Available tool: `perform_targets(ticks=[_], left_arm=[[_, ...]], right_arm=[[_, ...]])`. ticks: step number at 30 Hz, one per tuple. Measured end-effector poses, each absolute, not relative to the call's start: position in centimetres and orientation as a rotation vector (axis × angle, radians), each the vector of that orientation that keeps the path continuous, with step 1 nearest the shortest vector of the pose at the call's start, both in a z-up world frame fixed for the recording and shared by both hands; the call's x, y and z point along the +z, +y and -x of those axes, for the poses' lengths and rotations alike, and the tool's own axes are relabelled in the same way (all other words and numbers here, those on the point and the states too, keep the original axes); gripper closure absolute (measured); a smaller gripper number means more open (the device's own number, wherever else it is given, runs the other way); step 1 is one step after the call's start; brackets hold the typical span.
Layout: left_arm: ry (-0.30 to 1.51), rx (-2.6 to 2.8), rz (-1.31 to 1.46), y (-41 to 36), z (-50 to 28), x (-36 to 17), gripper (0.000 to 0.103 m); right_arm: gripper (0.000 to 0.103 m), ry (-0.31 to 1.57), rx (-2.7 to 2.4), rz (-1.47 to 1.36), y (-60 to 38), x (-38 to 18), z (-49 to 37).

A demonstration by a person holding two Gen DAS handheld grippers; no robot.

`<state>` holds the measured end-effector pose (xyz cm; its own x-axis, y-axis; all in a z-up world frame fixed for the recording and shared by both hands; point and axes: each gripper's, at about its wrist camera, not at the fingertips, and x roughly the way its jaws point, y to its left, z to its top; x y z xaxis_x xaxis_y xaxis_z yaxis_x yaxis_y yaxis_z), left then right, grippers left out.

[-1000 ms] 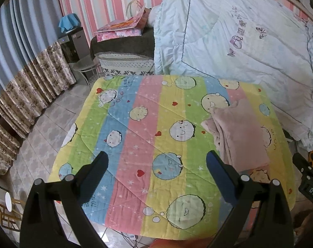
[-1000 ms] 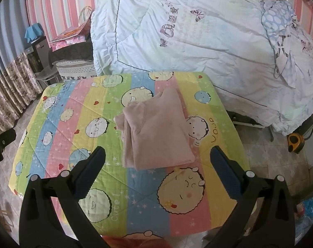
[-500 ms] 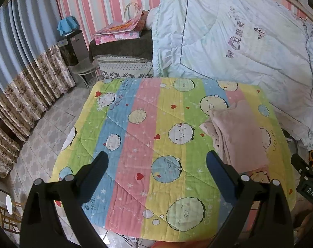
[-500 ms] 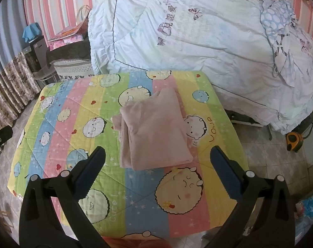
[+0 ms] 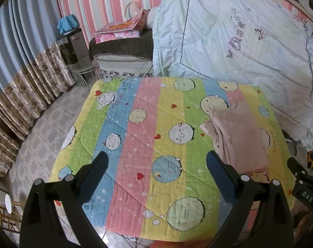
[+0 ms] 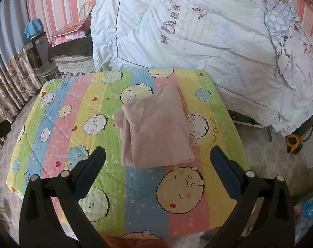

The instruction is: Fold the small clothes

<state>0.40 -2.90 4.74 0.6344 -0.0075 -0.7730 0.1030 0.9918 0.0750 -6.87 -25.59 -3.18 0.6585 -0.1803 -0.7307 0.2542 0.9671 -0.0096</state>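
A pale pink garment (image 6: 156, 127) lies folded in a neat rectangle on the striped cartoon quilt (image 6: 73, 124) that covers the table. In the left wrist view the garment (image 5: 239, 142) lies at the right side of the quilt (image 5: 146, 134). My left gripper (image 5: 157, 163) is open and empty, held above the quilt's near edge, left of the garment. My right gripper (image 6: 157, 159) is open and empty, held above and just short of the garment's near edge. Part of the right gripper (image 5: 303, 184) shows at the right edge of the left wrist view.
A bed with a pale blue duvet (image 6: 197, 31) stands behind and right of the table. A dark cabinet with a pink box (image 5: 119, 35), a small round side table (image 5: 84, 70) and curtains (image 5: 22, 82) stand at the left. Tiled floor surrounds the table.
Both grippers have drawn back and risen slightly, so the table looks a little farther away. The folded garment has not moved. Both jaws stay open.
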Motion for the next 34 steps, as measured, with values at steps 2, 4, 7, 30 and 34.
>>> perform_targets(ticks=[2,4,7,30,34], left_arm=[[0.881,-0.057,-0.118,-2.98,-0.46,4.73,0.007],[0.881,-0.057,-0.117,-2.94,-0.5,4.75,0.007],[0.875,-0.059,-0.122,-2.92,-0.47,4.75,0.007],[0.856,-0.099,-0.164,-3.55,0.06,5.14,0.002],[0.852,-0.097,-0.163,-3.5,-0.14,5.3,0.002]], right_arm=[[0.003,0.817,-0.246,-0.096,-25.64,-3.15,6.82],[0.003,0.818,-0.245,-0.098,-25.69,-3.21,6.82],[0.003,0.819,-0.246,-0.098,-25.76,-3.27,6.73],[0.003,0.828,-0.281,-0.099,-25.28,-3.74,7.15],[0.003,0.829,-0.283,-0.096,-25.28,-3.79,7.09]])
